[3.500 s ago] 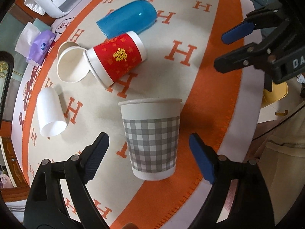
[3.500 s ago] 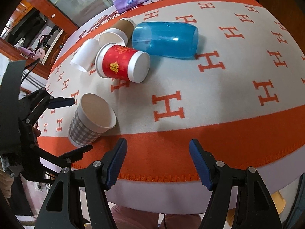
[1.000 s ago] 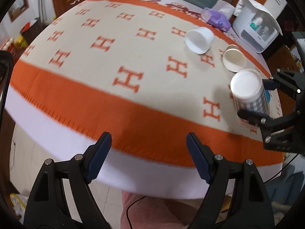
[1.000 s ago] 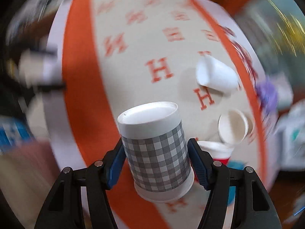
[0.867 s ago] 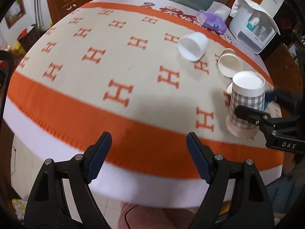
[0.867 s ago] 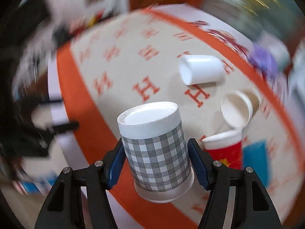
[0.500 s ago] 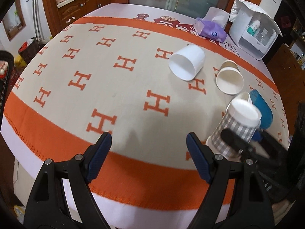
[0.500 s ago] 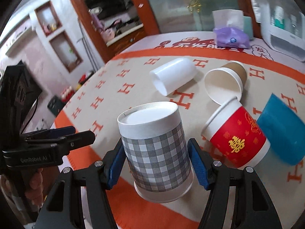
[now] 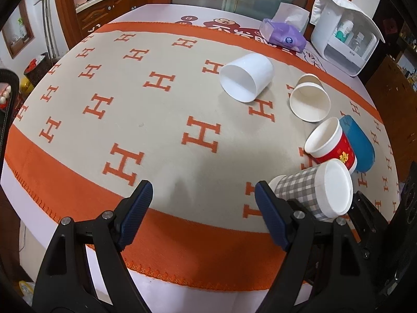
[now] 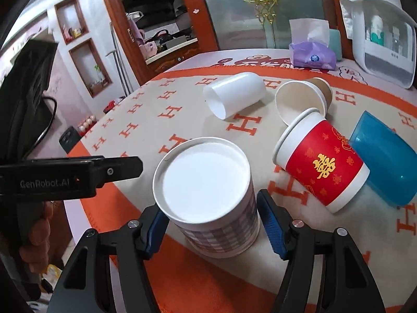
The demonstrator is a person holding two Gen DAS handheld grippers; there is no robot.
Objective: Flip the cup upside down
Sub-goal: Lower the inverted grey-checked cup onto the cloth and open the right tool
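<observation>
You have five cups on the counter (image 9: pixel 65 190): one grey-checked paper cup (image 10: pixel 208 198), one red paper cup (image 10: pixel 322 168), one plain paper cup (image 10: pixel 299 101), one white plastic cup (image 10: pixel 234 96) and one blue plastic cup (image 10: pixel 383 161). One purple tissue pack (image 10: pixel 312 56) and one white storage box (image 10: pixel 380 34) sit along the far edge of the counter.

Readable writing: the body of the left gripper (image 9: pixel 203 216), seen from the right wrist view, carries "GenRobot.AI". The red paper cup bears a gold Chinese character. The cloth (image 9: pixel 156 120) repeats an orange "H" across its cream field. The red print on the counter's far edge is too small to read.

The grey-checked paper cup stands mouth down near the counter's front edge, where the cream field meets the orange border. Its long axis is vertical, and its closed white base faces up. The other four cups lie on their sides behind it. The red cup's mouth points toward the counter's left edge, and the blue plastic cup touches it on the right.

Your right gripper (image 10: pixel 211 229) straddles the grey-checked paper cup. Its blue fingers (image 10: pixel 272 227) are spread: a gap shows at the right finger, and contact at the left finger cannot be judged.

Your left gripper hovers above the front edge of the counter. Its fingers (image 9: pixel 135 210) are spread wide and hold nothing.
</observation>
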